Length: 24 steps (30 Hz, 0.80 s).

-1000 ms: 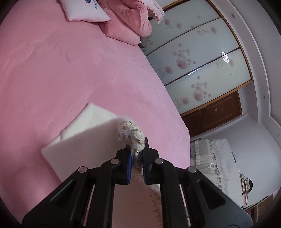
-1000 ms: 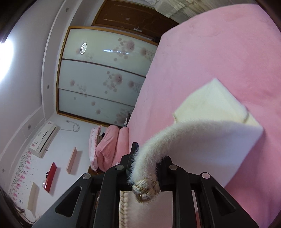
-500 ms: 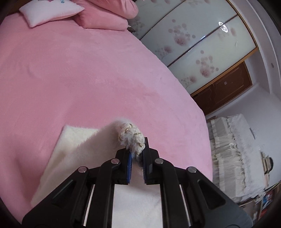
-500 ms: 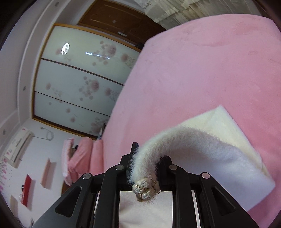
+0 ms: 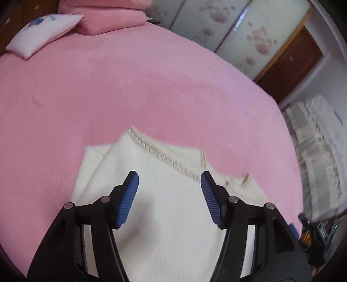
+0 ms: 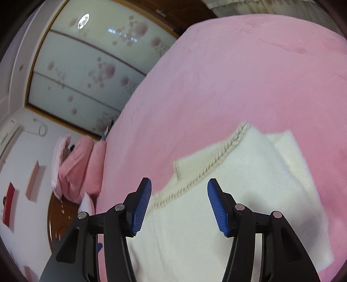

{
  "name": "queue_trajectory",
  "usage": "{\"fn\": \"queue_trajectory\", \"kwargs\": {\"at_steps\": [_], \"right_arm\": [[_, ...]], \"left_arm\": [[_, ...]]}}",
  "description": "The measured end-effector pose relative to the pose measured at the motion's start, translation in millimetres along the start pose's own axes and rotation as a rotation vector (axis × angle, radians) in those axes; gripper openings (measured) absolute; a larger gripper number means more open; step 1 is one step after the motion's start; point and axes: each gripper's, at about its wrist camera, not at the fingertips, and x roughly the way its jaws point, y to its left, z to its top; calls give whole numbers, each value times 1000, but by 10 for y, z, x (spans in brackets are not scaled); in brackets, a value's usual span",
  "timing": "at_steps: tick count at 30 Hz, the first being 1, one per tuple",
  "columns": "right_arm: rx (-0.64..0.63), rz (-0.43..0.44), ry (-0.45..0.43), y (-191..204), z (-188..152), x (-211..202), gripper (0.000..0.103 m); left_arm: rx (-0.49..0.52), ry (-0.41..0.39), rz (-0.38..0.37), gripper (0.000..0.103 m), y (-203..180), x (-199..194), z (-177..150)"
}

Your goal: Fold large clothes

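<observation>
A fluffy white garment (image 5: pixel 164 208) with a braided beige trim (image 5: pixel 164 156) lies folded in layers on the pink bed (image 5: pixel 130 86). My left gripper (image 5: pixel 169 184) is open and empty just above it, blue pads apart. In the right wrist view the same garment (image 6: pixel 216 217) lies under my right gripper (image 6: pixel 179 193), which is open and empty too. Its trim (image 6: pixel 216 160) runs diagonally between the fingers.
A white pillow (image 5: pixel 41 32) and folded pink bedding (image 5: pixel 108 17) sit at the bed's far end. Floral sliding wardrobe doors (image 6: pixel 91 69) and a brown door (image 5: pixel 290 65) stand past the bed's edge. A striped cream sofa (image 5: pixel 321 156) is beside the bed.
Both grippers were shut on the garment's braided edge, holding it up. Now both have opened and let go, and the folded-over layer lies flat on the garment.
</observation>
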Motion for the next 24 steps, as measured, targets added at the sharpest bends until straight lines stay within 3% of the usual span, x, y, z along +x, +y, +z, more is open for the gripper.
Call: {"fn": "queue_trajectory", "kwargs": {"at_steps": [4, 5, 6, 8, 9, 12, 15, 19, 21, 23, 24], "right_arm": [[-69, 27, 86, 73, -340, 176, 54], [-55, 50, 123, 69, -429, 232, 51], [-25, 92, 176, 43, -575, 305, 40], [26, 157, 301, 7, -910, 501, 24], [23, 157, 352, 12, -1072, 588, 17], [-61, 134, 514, 67, -1551, 860, 11], [-146, 87, 658, 56, -1978, 1096, 3], [-125, 58, 741, -70, -2082, 1257, 1], [-155, 56, 748, -96, -2016, 1191, 0], [-199, 11, 677, -262, -1809, 1107, 0], [-227, -83, 617, -382, -1657, 1009, 0]], "left_arm": [[103, 99, -6, 56, -205, 26, -468], [121, 123, -17, 50, -247, 26, -611], [134, 148, -30, 34, -284, 32, -746], [151, 227, -34, 22, -294, 145, -979], [153, 279, -34, 22, -291, 220, -1091], [132, 411, -43, 22, -216, 459, -1447], [165, 498, 32, 21, -158, 663, -1594], [139, 450, 119, 11, -11, 640, -1583], [205, 386, 254, 9, 101, 586, -1553], [246, 345, 336, 9, 262, 535, -1527], [248, 336, 355, 9, 383, 523, -1507]]}}
